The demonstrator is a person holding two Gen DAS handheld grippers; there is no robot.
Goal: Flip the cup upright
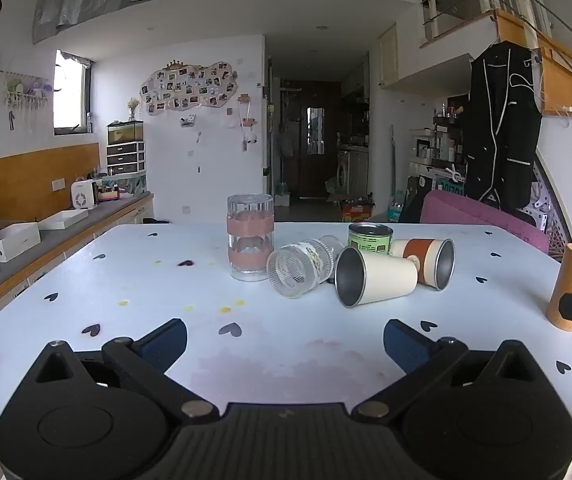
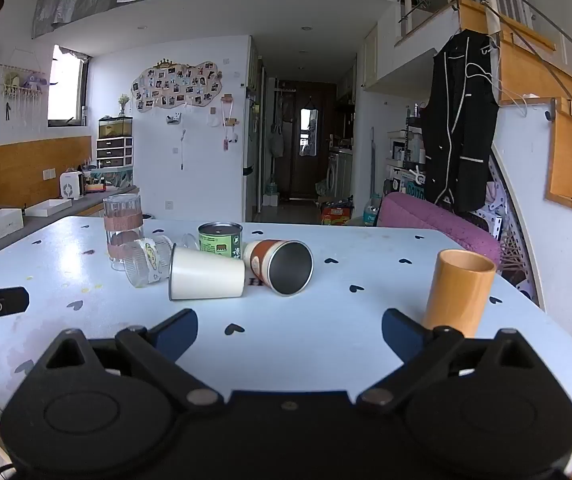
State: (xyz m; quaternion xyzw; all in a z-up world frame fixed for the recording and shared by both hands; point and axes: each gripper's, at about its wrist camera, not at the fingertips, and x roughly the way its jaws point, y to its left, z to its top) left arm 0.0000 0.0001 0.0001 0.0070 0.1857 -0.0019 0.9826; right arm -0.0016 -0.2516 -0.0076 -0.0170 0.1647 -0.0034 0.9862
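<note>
Cream steel-lined cup (image 2: 206, 276), on its side at 11 o'clock: probably light, rigid, slippery; grip mid-wall. Left gripper (image 1: 285, 344) and right gripper (image 2: 289, 334): fingers apart, empty.

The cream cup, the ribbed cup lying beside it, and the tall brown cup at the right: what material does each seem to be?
Cream cup: likely steel with a matte cream coating; its inside looks grey and metallic. Ribbed cup: clear glass or plastic, hard to say which; the table shows through it. Tall brown cup: probably bamboo or wood, with a smooth, matte, honey-coloured wall.
</note>
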